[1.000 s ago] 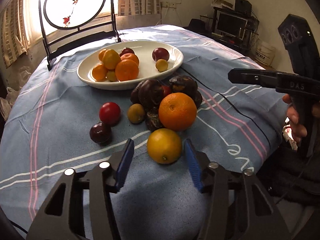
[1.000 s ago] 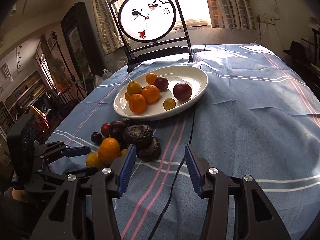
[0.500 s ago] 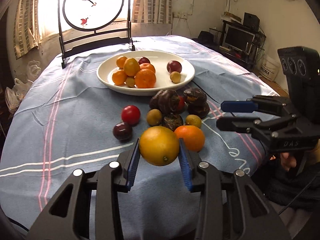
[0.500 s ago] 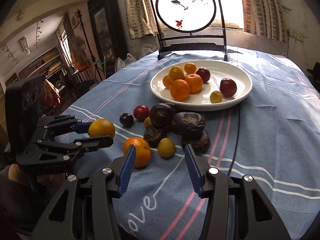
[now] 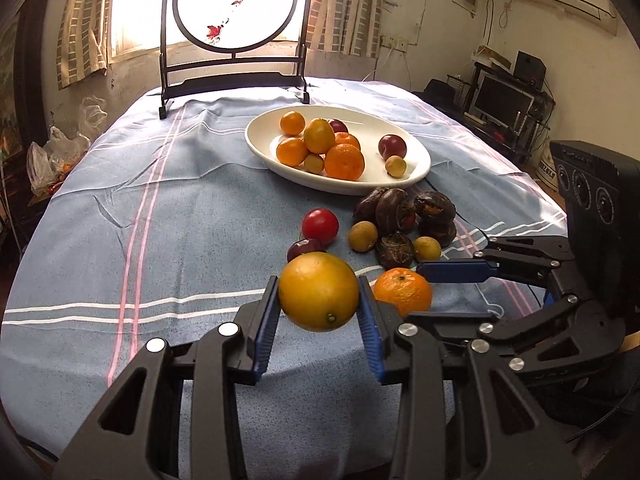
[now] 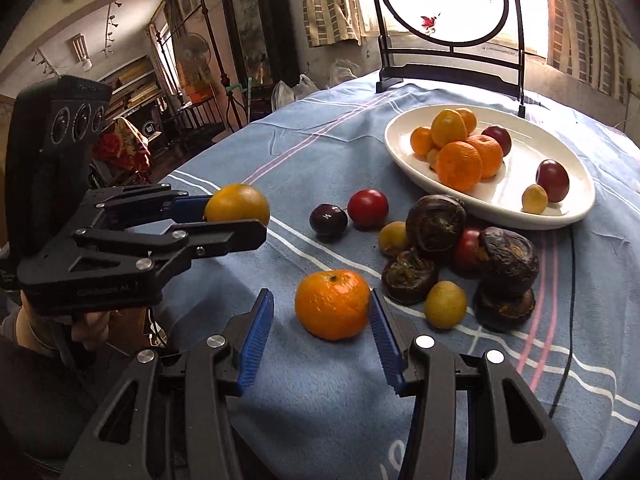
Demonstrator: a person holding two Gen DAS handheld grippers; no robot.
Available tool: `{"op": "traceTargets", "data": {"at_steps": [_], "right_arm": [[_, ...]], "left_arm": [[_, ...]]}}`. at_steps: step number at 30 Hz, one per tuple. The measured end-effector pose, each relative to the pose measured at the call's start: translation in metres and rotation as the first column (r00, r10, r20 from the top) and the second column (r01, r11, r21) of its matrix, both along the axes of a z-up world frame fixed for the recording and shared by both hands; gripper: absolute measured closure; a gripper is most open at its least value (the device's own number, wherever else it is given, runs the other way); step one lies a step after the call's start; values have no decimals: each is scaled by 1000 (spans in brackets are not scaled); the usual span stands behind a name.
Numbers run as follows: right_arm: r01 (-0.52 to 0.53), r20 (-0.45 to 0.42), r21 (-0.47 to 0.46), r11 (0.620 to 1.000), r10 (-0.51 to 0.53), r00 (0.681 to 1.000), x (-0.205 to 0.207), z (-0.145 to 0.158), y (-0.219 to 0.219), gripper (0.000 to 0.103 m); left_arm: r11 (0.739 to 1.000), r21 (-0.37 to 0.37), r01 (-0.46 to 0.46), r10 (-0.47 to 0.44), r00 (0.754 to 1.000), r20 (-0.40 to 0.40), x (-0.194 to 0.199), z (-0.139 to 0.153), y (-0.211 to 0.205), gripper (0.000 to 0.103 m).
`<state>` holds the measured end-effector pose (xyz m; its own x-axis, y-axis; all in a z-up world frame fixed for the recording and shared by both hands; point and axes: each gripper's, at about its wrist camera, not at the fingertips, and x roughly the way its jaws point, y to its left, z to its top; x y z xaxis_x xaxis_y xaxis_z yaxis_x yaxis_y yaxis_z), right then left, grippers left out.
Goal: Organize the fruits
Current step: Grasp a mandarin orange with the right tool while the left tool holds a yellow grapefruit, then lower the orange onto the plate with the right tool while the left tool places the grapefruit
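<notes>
My left gripper (image 5: 318,312) is shut on a yellow-orange citrus (image 5: 319,291) and holds it above the blue cloth; it also shows in the right wrist view (image 6: 237,205). My right gripper (image 6: 322,318) is open, its blue pads on either side of an orange mandarin (image 6: 333,304) lying on the cloth; the right pad is close to it. The mandarin also shows in the left wrist view (image 5: 403,292). A white oval plate (image 5: 416,168) farther back holds several oranges and plums.
Loose fruit lies between mandarin and plate: a red plum (image 6: 368,208), a dark plum (image 6: 329,219), small yellow fruits (image 6: 445,304) and several dark wrinkled fruits (image 6: 507,256). A round-panel stand (image 5: 234,76) is at the table's far edge. A black cable (image 6: 568,320) crosses the cloth.
My left gripper lifted the yellow-orange citrus higher and moved left. My right gripper moved forward and down until its pads flank the orange mandarin.
</notes>
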<state>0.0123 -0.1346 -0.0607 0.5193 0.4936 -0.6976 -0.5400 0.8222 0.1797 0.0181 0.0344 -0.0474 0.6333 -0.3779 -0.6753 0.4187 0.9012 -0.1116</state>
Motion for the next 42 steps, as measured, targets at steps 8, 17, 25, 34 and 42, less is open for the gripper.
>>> {"op": "traceTargets", "data": {"at_steps": [8, 17, 25, 34, 42], "right_arm": [[61, -42, -50, 997, -63, 997, 15, -11, 9, 60], [82, 34, 84, 993, -85, 996, 0, 20, -29, 61], [294, 170, 115, 949, -310, 935, 47, 77, -103, 61], [389, 111, 80, 918, -396, 912, 156, 60, -109, 61], [400, 95, 0, 916, -399, 912, 191, 40, -92, 59]], "left_arm": [[1000, -6, -11, 11, 1000, -13, 3, -4, 4, 67], [999, -33, -2, 2, 1000, -2, 7, 4, 3, 67], [998, -49, 38, -37, 999, 30, 64, 42, -30, 67], [998, -60, 8, -12, 998, -57, 180, 47, -79, 66], [998, -55, -33, 25, 991, -134, 224, 24, -87, 62]]}}
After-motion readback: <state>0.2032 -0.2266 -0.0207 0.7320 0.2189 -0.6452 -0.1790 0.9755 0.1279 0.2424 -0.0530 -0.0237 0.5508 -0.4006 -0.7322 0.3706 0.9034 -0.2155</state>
